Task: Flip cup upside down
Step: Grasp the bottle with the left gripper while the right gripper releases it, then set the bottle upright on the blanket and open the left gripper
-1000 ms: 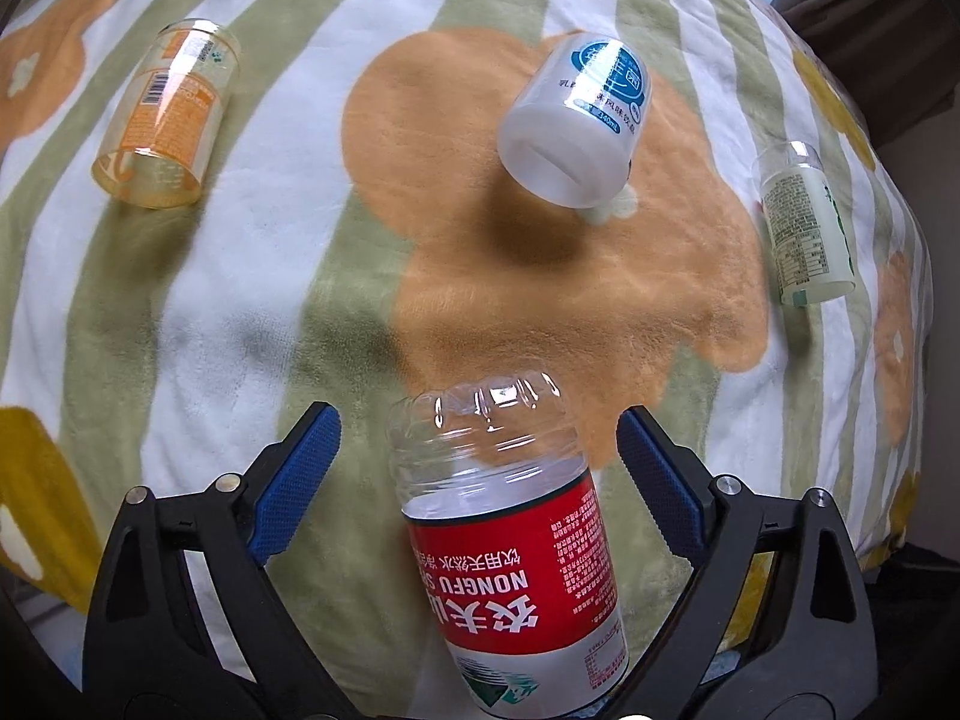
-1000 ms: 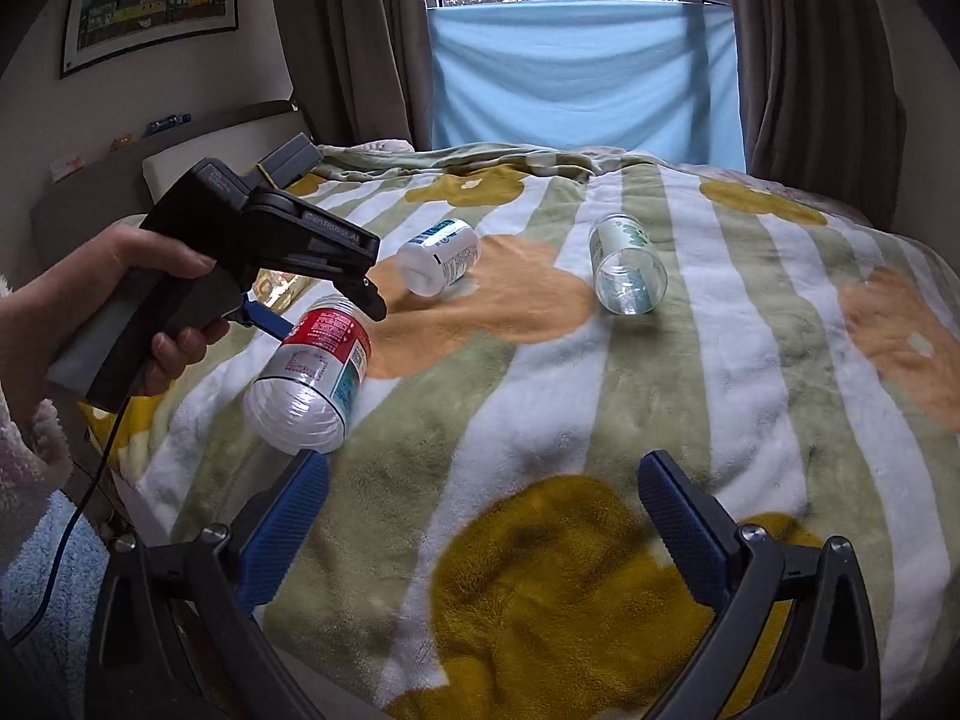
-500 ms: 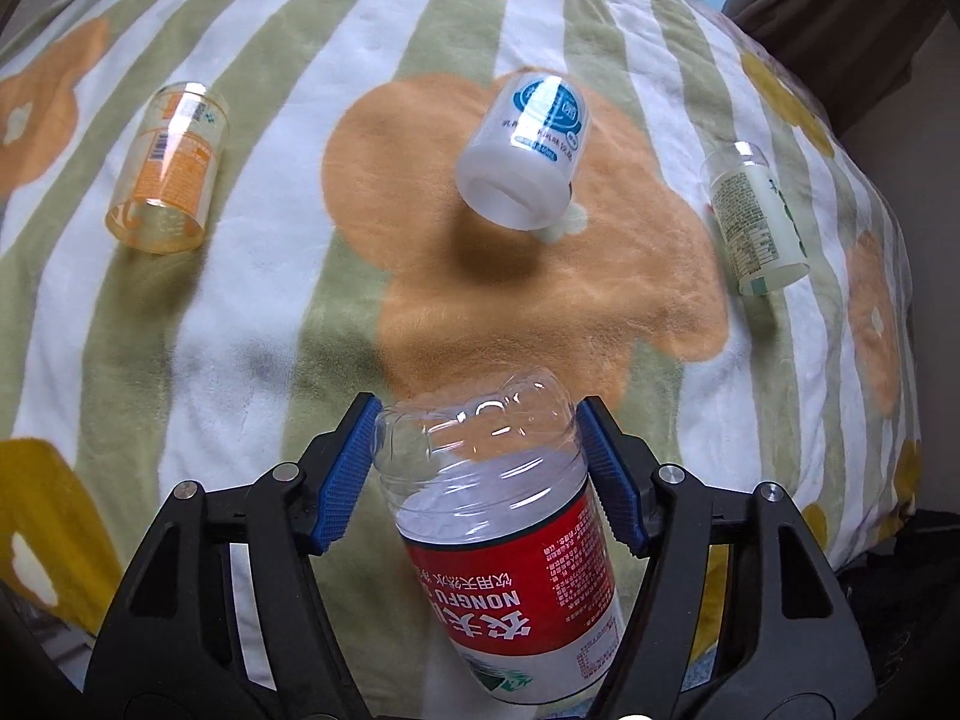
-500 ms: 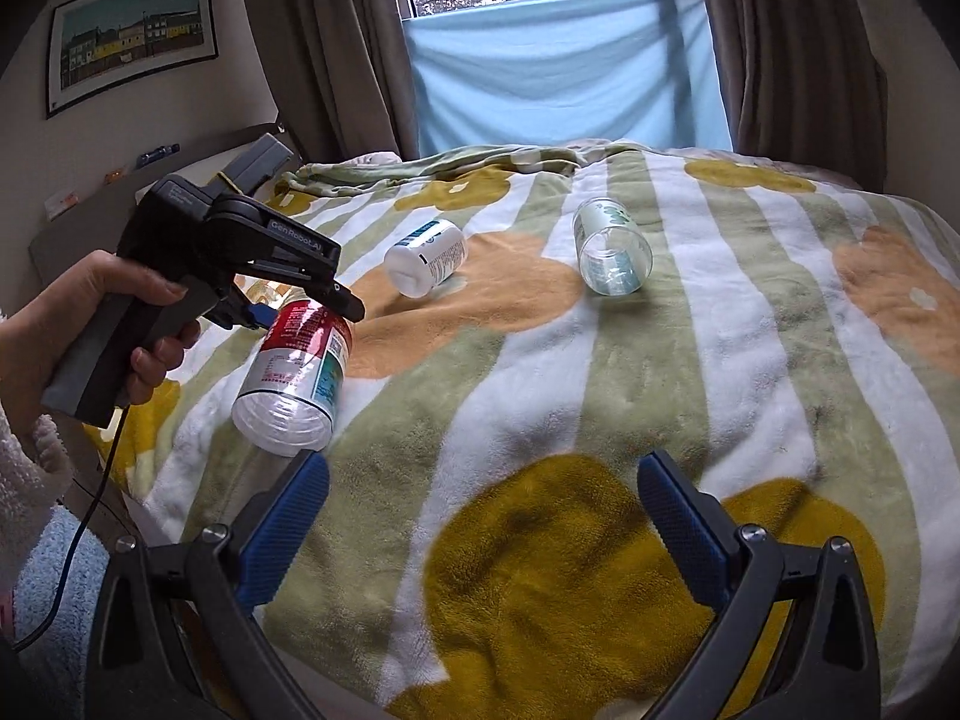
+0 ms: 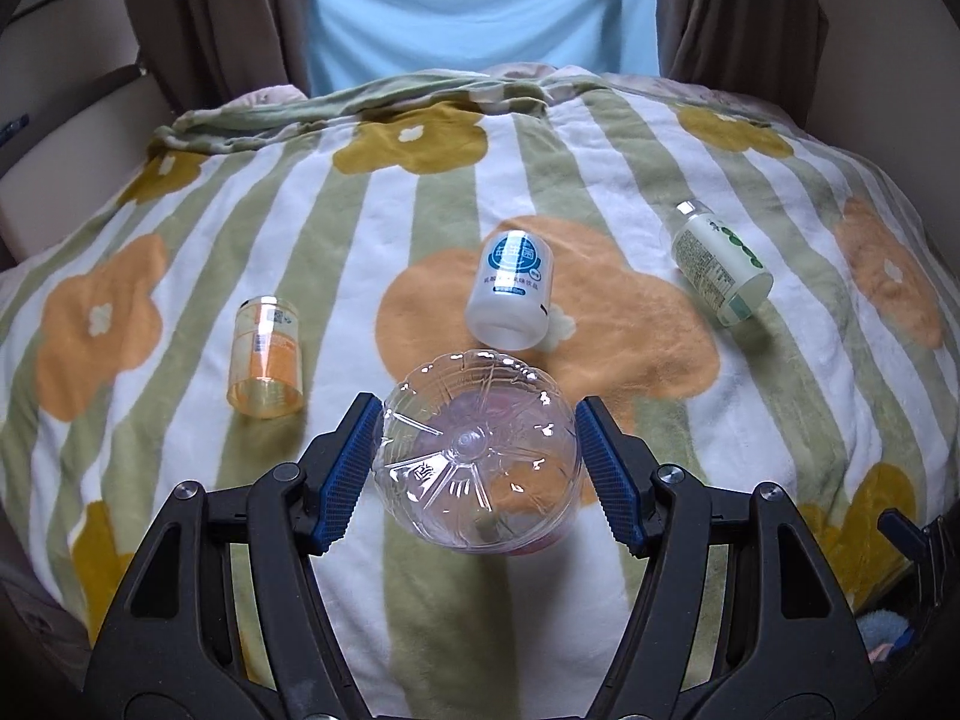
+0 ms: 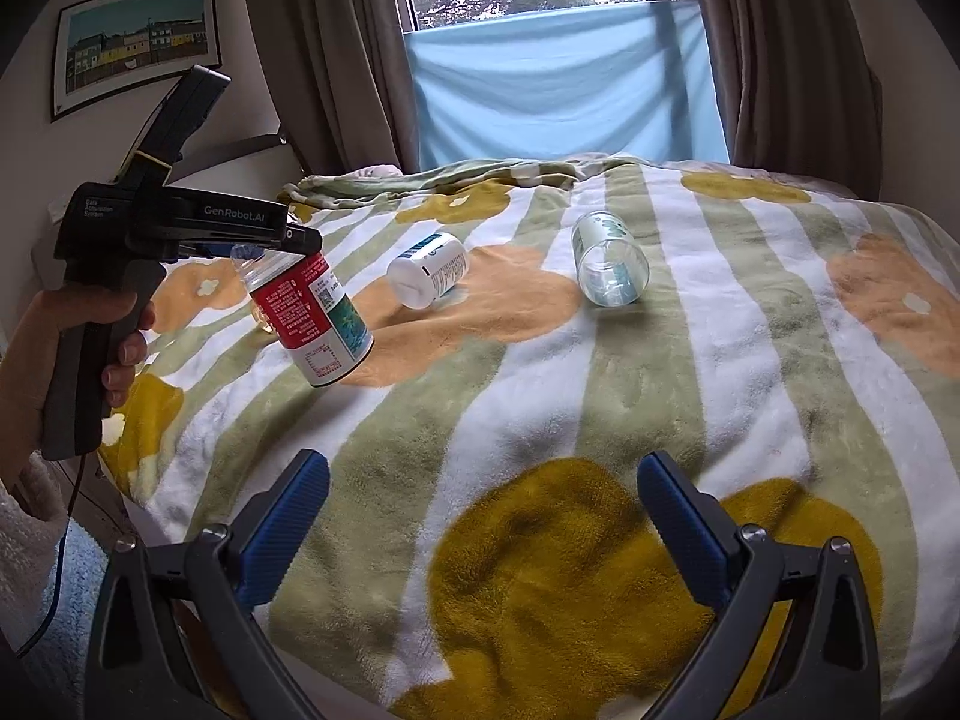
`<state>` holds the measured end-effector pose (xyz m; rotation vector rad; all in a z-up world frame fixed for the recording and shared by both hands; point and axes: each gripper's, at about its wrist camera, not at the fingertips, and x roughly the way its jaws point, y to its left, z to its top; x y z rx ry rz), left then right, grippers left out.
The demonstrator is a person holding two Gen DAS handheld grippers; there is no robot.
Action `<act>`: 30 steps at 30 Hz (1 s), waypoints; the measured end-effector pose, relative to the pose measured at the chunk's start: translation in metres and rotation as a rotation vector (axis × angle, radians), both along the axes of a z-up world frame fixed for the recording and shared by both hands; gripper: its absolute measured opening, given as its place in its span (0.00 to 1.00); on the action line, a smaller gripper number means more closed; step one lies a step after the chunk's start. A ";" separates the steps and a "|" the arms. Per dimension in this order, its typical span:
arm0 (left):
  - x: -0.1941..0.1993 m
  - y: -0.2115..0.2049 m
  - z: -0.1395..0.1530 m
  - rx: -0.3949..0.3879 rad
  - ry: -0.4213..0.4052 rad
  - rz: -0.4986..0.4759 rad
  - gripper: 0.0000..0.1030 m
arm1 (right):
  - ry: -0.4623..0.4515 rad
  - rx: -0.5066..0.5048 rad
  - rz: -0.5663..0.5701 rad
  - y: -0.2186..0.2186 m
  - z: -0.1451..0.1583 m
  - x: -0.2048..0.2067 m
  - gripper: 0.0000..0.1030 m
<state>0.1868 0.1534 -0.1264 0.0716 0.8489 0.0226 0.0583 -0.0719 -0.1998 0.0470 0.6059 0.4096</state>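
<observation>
Fleece in green and white stripes with orange and mustard flowers covers the bed, the biggest thing in both views. Above it the left gripper has its blue fingers pressed against either side of the clear cup, a cut plastic bottle with a red label, lifted clear of the blanket. It looks empty.

Three smaller containers lie on their sides on the blanket, well apart from one another: a green-labelled clear cup to the right, a white cup with a blue label in the middle, and an amber cup to the left. All three look empty.

The left wrist camera looks straight at the held cup's moulded base, so the label is barely seen. The right wrist camera shows the side of the same cup: tilted, base up under the left gripper, open mouth down and toward the blanket, and the person's hand round the handle. The amber cup is almost wholly hidden behind it there. This camera also shows a framed picture on the wall, and the right gripper with fingers spread wide, holding nothing, over a mustard flower.
</observation>
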 end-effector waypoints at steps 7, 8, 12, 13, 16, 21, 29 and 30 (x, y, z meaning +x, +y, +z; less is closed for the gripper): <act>0.008 -0.018 -0.012 0.067 0.074 -0.072 0.62 | 0.024 0.026 -0.004 -0.004 -0.003 0.006 1.00; 0.010 -0.020 -0.016 0.064 0.083 -0.077 0.62 | 0.026 0.028 -0.004 -0.004 -0.004 0.007 1.00; 0.013 -0.022 -0.020 0.064 0.079 -0.075 0.62 | 0.033 0.028 -0.004 -0.003 -0.005 0.008 1.00; 0.013 -0.021 -0.020 0.062 0.075 -0.074 0.62 | 0.033 0.027 -0.004 -0.003 -0.005 0.008 1.00; 0.014 -0.019 -0.019 0.060 0.062 -0.055 0.63 | 0.033 0.025 -0.004 -0.003 -0.005 0.008 1.00; 0.011 -0.015 -0.017 0.058 0.027 -0.026 1.00 | 0.035 0.020 -0.001 -0.002 -0.005 0.009 1.00; 0.008 -0.011 -0.011 0.028 0.028 -0.017 1.00 | 0.033 0.019 0.001 -0.002 -0.005 0.009 1.00; 0.007 -0.010 -0.009 0.021 0.025 -0.018 1.00 | 0.032 0.018 0.001 -0.002 -0.005 0.009 1.00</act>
